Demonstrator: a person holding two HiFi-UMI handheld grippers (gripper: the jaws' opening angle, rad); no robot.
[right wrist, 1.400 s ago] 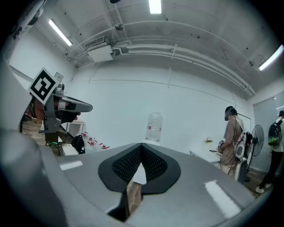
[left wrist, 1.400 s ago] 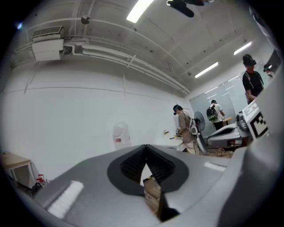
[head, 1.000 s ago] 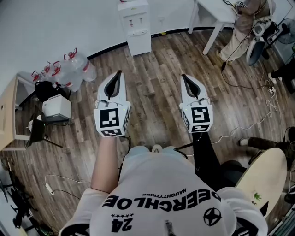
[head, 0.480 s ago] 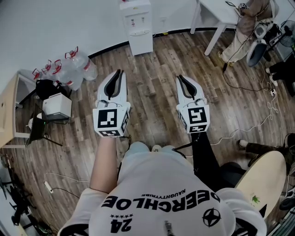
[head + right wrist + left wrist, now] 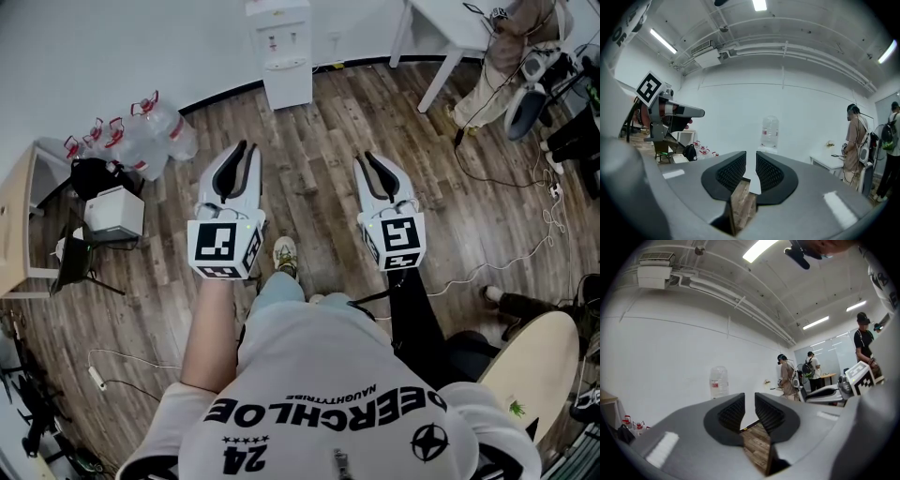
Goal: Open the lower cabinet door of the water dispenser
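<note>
Person: white printed shirt (image 5: pixel 319 394) at the near edge, with one set of tongs in each hand.
Shoe: pale shoe (image 5: pixel 284 253) on the floor just beyond the shirt, between the two hands.
Left tongs (image 5: pixel 244 146): pointing level toward the far wall. The jaws are opening with only a narrow gap, and nothing is between them.
Right tongs (image 5: pixel 367 157): level beside the left pair, to its right. The jaws are opening with a slim gap and hold nothing.
Floor: wood-plank floor (image 5: pixel 309 183) runs from the feet to the far wall.
Water jugs (image 5: pixel 141 141): clear jugs with red handles, clustered far left against the wall.
Water dispenser (image 5: pixel 278 52): white and upright against the far wall, well apart from both tongs. In the right gripper view it lines up with the gap between the jaws.
Lower cabinet door (image 5: pixel 287 89): front panel below the taps, flush with the body and shut as far as the head view shows.
White worktop (image 5: pixel 441 23): far right, with another person (image 5: pixel 497 47) standing just beside it.
</note>
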